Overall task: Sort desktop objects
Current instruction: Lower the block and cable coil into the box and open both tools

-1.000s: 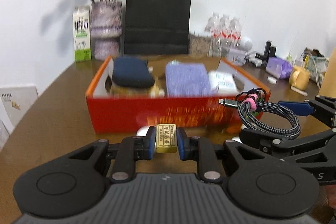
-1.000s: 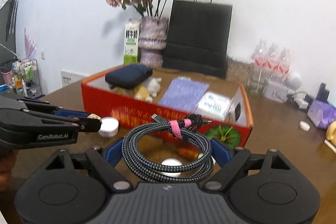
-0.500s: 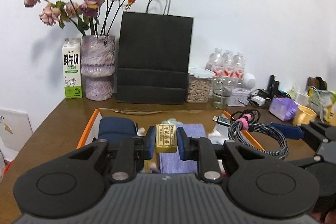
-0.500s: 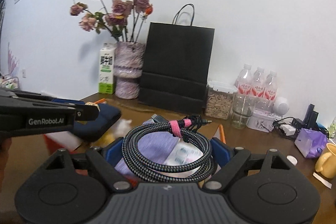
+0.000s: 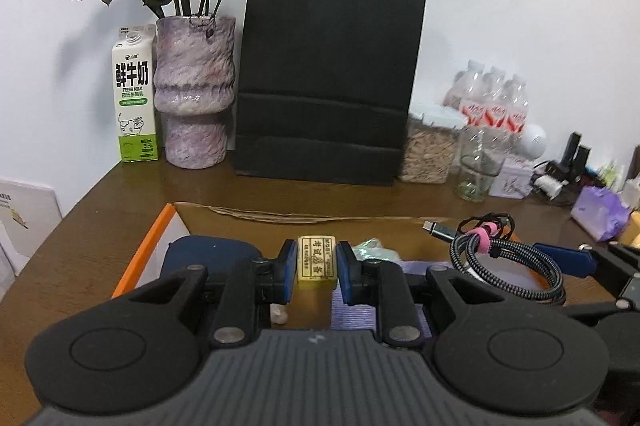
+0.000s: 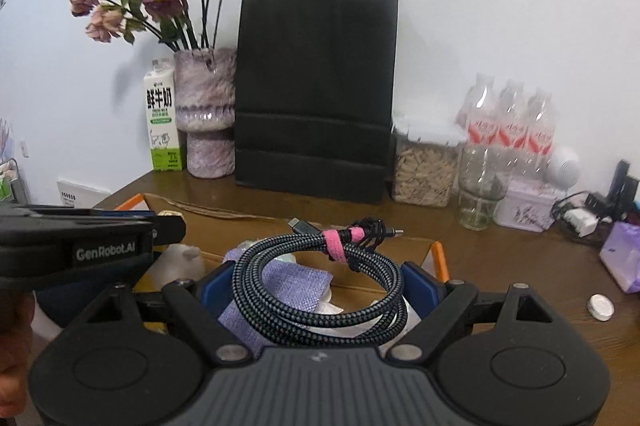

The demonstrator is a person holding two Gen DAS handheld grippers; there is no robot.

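The left gripper [image 5: 316, 266] pinched a small yellow eraser [image 5: 316, 263] squarely between its blue pads [image 5: 289, 264], the printed face turned up toward the camera. The eraser sat level, both pads pressed against its short sides, held above the open box [image 5: 154, 238]. Under it lay a dark blue pouch [image 5: 208, 256] to the left and a purple cloth [image 5: 354, 310] to the right, both inside the box.

The right gripper [image 6: 318, 284] was clamped on a coiled braided cable [image 6: 320, 282], bound by a pink strap [image 6: 335, 244]. The coil spanned the whole gap between the blue pads [image 6: 418, 284], with one plug [image 6: 301, 225] pointing up and left and another sticking out to the right. Below the coil, the same purple cloth [image 6: 280, 286] and some white packets [image 6: 332, 306] showed inside the box, whose orange rim [image 6: 439, 260] ran just right of the coil.

From the left wrist view, the cable [image 5: 508, 266] and the right gripper's blue finger [image 5: 564, 258] hung just to the right of the eraser, at about the same height, over the box's right part. From the right wrist view, the left gripper's dark body [image 6: 88, 238] crossed the left edge, its tip over the box's left part.

Behind the box stood a black paper bag [image 5: 332, 78], a purple vase [image 5: 196, 90] with dried roses, a milk carton [image 5: 134, 94], a jar of grain [image 6: 424, 170], a glass [image 6: 478, 190] and water bottles [image 6: 510, 122] on the brown table [image 5: 100, 210]. A small white cap [image 6: 600, 306] lay on the table to the right of the box.
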